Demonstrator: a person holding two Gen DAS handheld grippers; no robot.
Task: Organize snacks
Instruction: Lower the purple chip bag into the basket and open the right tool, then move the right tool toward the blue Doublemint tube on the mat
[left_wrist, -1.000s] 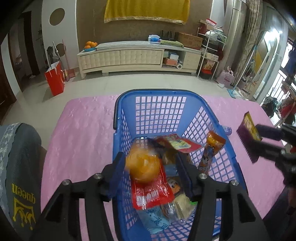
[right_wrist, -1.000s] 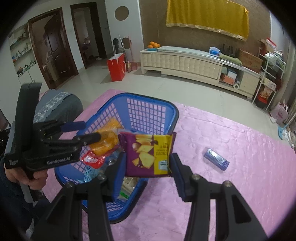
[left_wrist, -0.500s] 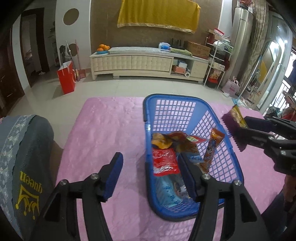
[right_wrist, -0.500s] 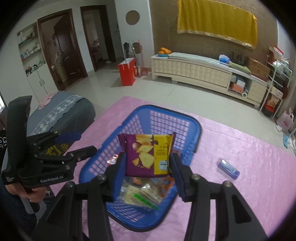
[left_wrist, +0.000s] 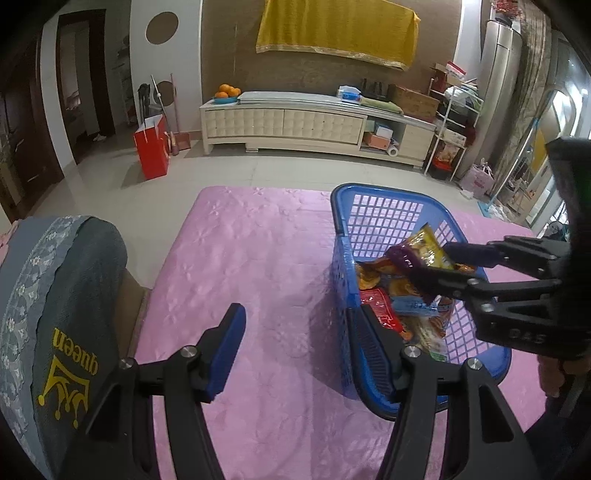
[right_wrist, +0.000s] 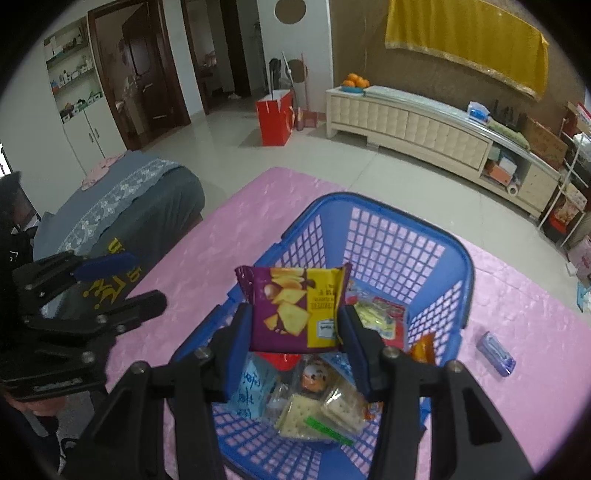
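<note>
Nearly there, you've got most snacks already piled in blue plastic lattice basket on pink quilted bench.

Your right gripper: jaws clamped on purple-and-yellow cracker packet, hanging right over basket, not dropped yet.

Your left gripper: jaws apart, nothing between, over bare bench at basket's 9 o'clock.

Still left: let packet go into basket, then grab small blue wrapped bar lying on bench at basket's 3 o'clock, well outside rim.

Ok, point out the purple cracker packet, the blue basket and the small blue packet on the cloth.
purple cracker packet (right_wrist: 291, 314), right wrist view, front face.
blue basket (right_wrist: 467, 273), right wrist view, right rim.
small blue packet (right_wrist: 495, 353), right wrist view, top.
</note>
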